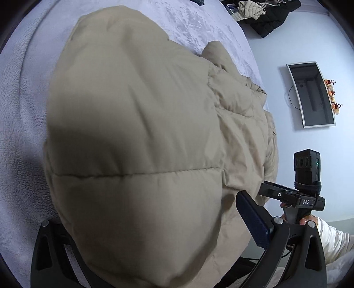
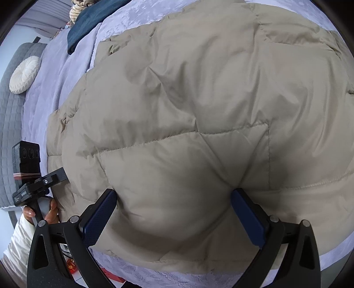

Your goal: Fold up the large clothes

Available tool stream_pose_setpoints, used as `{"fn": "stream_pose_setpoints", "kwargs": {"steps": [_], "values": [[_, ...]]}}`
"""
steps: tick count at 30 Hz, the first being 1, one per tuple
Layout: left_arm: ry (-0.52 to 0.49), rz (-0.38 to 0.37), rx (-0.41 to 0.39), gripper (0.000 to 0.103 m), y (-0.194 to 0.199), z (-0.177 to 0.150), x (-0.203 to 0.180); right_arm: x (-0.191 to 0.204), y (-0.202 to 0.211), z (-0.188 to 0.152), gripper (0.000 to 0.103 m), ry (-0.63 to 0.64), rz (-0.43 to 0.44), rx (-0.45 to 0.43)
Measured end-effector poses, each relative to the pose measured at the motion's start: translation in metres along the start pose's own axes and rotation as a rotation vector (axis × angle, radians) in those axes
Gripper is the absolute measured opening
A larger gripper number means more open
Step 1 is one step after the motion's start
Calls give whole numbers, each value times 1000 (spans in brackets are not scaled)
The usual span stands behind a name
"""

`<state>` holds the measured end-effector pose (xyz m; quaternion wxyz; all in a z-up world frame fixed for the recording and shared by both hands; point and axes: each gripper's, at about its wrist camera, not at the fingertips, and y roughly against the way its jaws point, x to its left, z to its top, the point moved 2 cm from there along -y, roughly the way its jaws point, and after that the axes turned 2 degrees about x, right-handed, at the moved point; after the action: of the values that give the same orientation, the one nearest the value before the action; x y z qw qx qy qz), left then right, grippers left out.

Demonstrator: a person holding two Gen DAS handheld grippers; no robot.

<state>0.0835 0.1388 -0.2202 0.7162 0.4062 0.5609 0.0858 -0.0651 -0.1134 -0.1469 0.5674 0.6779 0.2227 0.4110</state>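
On the lavender bed (image 1: 15, 124), in the left wrist view, a beige puffer jacket (image 1: 132, 137) bulges up, its quilted panels smooth; it covers the left tongs (image 1: 141, 230), so whether they grip cannot be told. In the right wrist view the jacket (image 2: 199, 110) looks creased, and the right tongs (image 2: 173, 212) stand wide apart, straddling its puffy hem.

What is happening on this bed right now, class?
A person is folding a beige puffer jacket on a lavender bedspread, holding a tool in each hand. The right tool has its fingers spread wide with a puffy bulge of the jacket between them. The left tool is mostly buried under the jacket, so its grip cannot be judged. More clothes lie farther off.
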Motion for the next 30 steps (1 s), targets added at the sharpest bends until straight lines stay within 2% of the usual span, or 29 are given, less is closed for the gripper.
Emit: {"fn": "stream_pose_setpoints", "kwargs": {"steps": [2,4,5,6,7,8,9,11,14,15,16,17,18,20,25,28,30], "values": [[-2,-64,19,103,-3,0,-9,0,-1,1,103,1,-6,4],[-23,-43,18,99,-7,3,-18,1,0,3,103,2,-9,13],[-45,-15,22,88,-8,4,-22,1,1,3,103,1,-6,21],[-66,19,32,60,-10,4,-25,2,4,4,103,-1,4,27],[-71,41,45,47,-9,3,-23,2,7,4,103,-2,19,28],[-63,37,44,43,-6,4,-22,1,12,5,103,-5,36,27],[-51,19,36,35,-2,4,-22,0,17,5,103,-8,44,19],[-37,-4,17,31,9,2,-25,-4,31,8,103,-17,45,-24],[-45,-14,0,30,20,-2,-36,-13,49,15,102,-44,39,-119],[-49,-21,-6,30,23,-3,-43,-16,54,18,97,-58,36,-154],[-51,-25,-8,30,25,-3,-48,-19,58,21,86,-72,34,-188],[-55,-29,-10,30,29,-6,-53,-20,60,25,42,-77,39,-208],[-60,-34,-11,30,32,-7,-60,-21,59,30,7,-81,36,-216],[-71,-49,-12,30,37,-10,-76,-24,56,40,6,-88,21,-240],[-97,-79,-20,30,40,-10,-131,-15,31,72,6,-37,52,-253],[-118,-66,-25,30,35,-9,-169,-16,13,84,5,-30,71,-239],[-113,-46,-23,30,25,-6,-195,-22,1,92,1,-42,101,-220]]}}
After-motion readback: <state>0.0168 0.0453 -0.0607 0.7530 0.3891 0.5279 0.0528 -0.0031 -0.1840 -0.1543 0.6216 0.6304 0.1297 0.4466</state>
